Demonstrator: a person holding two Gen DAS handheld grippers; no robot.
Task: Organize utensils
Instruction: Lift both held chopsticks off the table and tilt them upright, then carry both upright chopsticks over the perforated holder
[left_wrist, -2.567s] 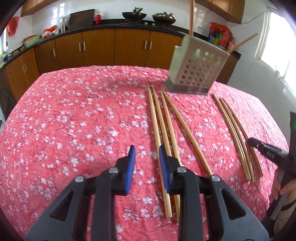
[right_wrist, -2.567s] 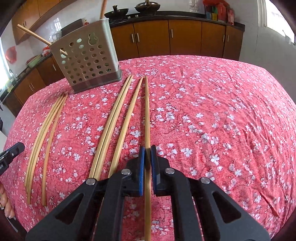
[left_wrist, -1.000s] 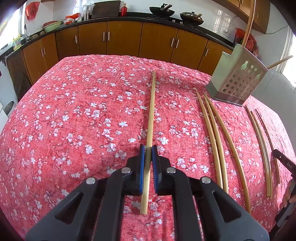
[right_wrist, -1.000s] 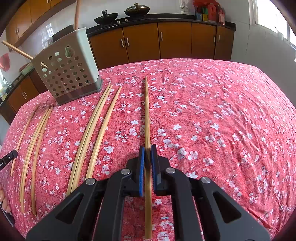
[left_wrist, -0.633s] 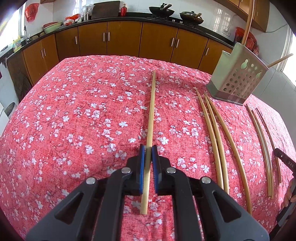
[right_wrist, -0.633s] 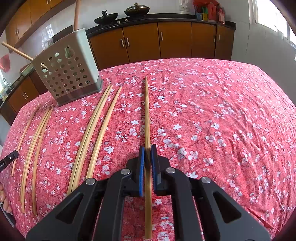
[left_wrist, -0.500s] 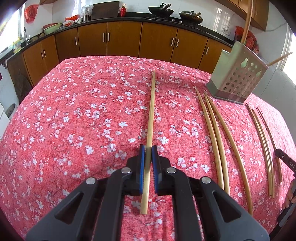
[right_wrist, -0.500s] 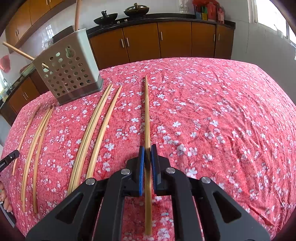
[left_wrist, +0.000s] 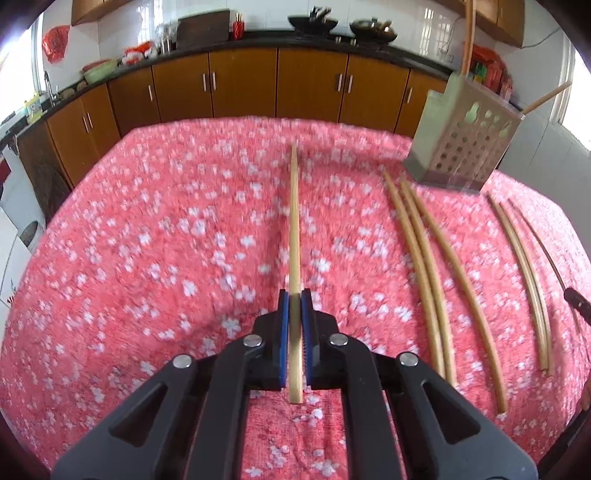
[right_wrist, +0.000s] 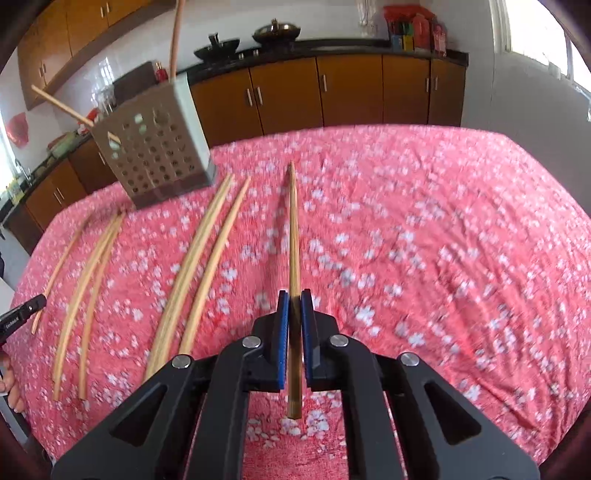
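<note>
My left gripper (left_wrist: 294, 299) is shut on a long bamboo chopstick (left_wrist: 294, 221) that points straight ahead above the red floral cloth. My right gripper (right_wrist: 294, 299) is shut on another chopstick (right_wrist: 293, 229), also pointing forward. A perforated grey utensil holder (left_wrist: 461, 147) stands at the far right in the left wrist view, and at the far left in the right wrist view (right_wrist: 155, 151), with two chopsticks standing in it. Several loose chopsticks (left_wrist: 432, 277) lie on the cloth before it; they also show in the right wrist view (right_wrist: 199, 266).
The table wears a red floral cloth (left_wrist: 147, 240) whose edges drop off all round. Brown kitchen cabinets (left_wrist: 240, 88) and a counter with woks run behind. The tip of the other gripper shows at the right edge (left_wrist: 578, 302) and at the left edge (right_wrist: 22, 314).
Both grippers have risen and tilted with their chopsticks; the view is blurred with motion. The holder now looks nearer in the right wrist view. Earlier the left gripper was open and closed on its chopstick.
</note>
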